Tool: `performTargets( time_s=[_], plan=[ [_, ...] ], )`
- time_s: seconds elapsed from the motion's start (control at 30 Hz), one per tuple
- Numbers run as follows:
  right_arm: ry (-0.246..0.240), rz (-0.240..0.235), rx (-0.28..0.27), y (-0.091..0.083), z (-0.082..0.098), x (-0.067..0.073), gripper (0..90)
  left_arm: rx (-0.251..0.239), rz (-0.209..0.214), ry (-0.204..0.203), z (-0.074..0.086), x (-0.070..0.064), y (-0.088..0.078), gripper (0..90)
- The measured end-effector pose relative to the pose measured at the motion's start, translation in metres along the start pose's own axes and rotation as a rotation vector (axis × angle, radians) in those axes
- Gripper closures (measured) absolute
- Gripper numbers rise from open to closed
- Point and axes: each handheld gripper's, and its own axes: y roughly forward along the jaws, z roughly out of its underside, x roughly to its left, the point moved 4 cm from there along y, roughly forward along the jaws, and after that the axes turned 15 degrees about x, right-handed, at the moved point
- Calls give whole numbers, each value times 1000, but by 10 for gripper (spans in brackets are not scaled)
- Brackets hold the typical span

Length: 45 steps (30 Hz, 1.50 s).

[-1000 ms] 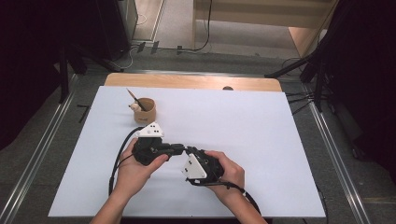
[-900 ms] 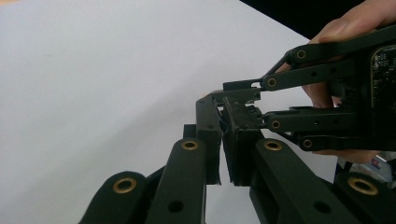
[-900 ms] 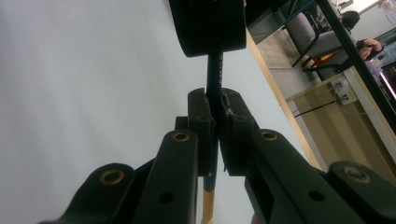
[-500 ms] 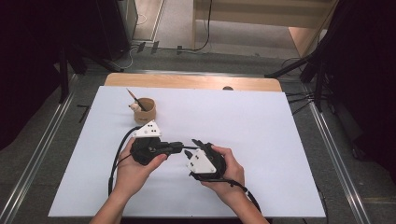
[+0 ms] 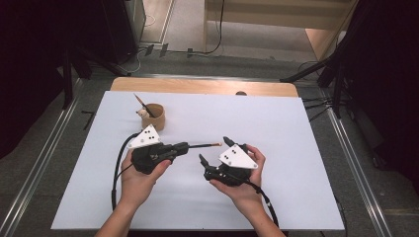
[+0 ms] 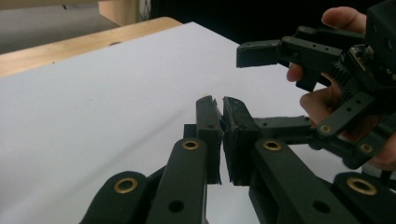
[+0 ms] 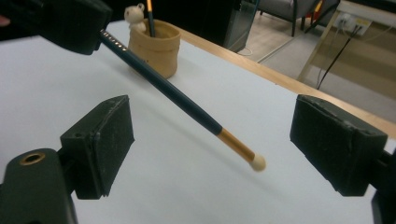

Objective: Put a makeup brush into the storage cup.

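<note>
Left gripper (image 5: 184,146), jaws closed tight on the dark end of a pencil (image 5: 202,145) whose shaft juts level past the jaw tips, eraser end free above the white table (image 5: 296,148). Right gripper (image 5: 213,149), jaws just opened wide, nothing between the pads; the pencil's eraser tip (image 7: 257,163) hangs just ahead of the gap. Beyond the pencil, a tan cup (image 7: 156,46) holding another pencil

Dark pencil (image 7: 177,95) with gold ferrule and pale eraser tip, level above white table
</note>
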Motion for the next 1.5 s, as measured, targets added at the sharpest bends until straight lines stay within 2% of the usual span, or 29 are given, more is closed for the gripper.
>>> performTargets(
  time_s=[0.07, 0.17, 0.2, 0.23, 0.3, 0.33, 0.43, 0.57, 0.67, 0.87, 0.97, 1.1, 1.2, 1.33, 1.4, 1.5],
  plan=[
    [64, -24, -9, -2, 0, -5, 125, -28, -11, -10, 0, 2, -2, 868],
    [152, -47, -17, -3, 1, -10, 36, -69, -24, -24, 1, 4, -5, 868],
    [198, -50, -13, -4, 2, -12, 0, -83, -22, -31, 2, 5, -5, 869],
    [252, -49, -9, -4, 3, -15, 0, -94, -21, -33, 2, 5, -6, 868],
    [365, -104, -15, -4, 6, -20, 0, -111, -27, -39, 3, 6, -6, 869],
    [399, -131, -7, -3, 7, -21, 0, -122, -27, -42, 3, 6, -6, 868],
    [460, -160, -12, -2, 9, -22, 0, -151, -37, -42, 4, 5, -6, 868],
    [559, -231, -20, -1, 10, -21, 0, -185, -34, -44, 5, 3, -3, 868],
    [614, -298, -39, 0, 10, -19, 13, -206, -38, -39, 7, 0, -1, 868],
    [742, -407, -101, 0, 12, -21, 93, -220, -47, -24, 8, -7, 5, 868],
    [792, -422, -106, 2, 14, -24, 139, -228, -47, -7, 8, -12, 7, 868],
    [847, -466, -107, 5, 18, -30, 179, -249, -55, 12, 9, -19, 10, 868],
    [891, -490, -110, 7, 19, -33, 205, -243, -59, 17, 11, -21, 14, 868],
    [921, -506, -126, 6, 20, -38, 229, -241, -60, 25, 12, -25, 18, 868],
    [961, -538, -125, 7, 20, -40, 237, -243, -57, 32, 12, -27, 19, 868],
    [989, -561, -130, 8, 22, -43, 262, -243, -56, 45, 12, -30, 22, 868]
  ],
)
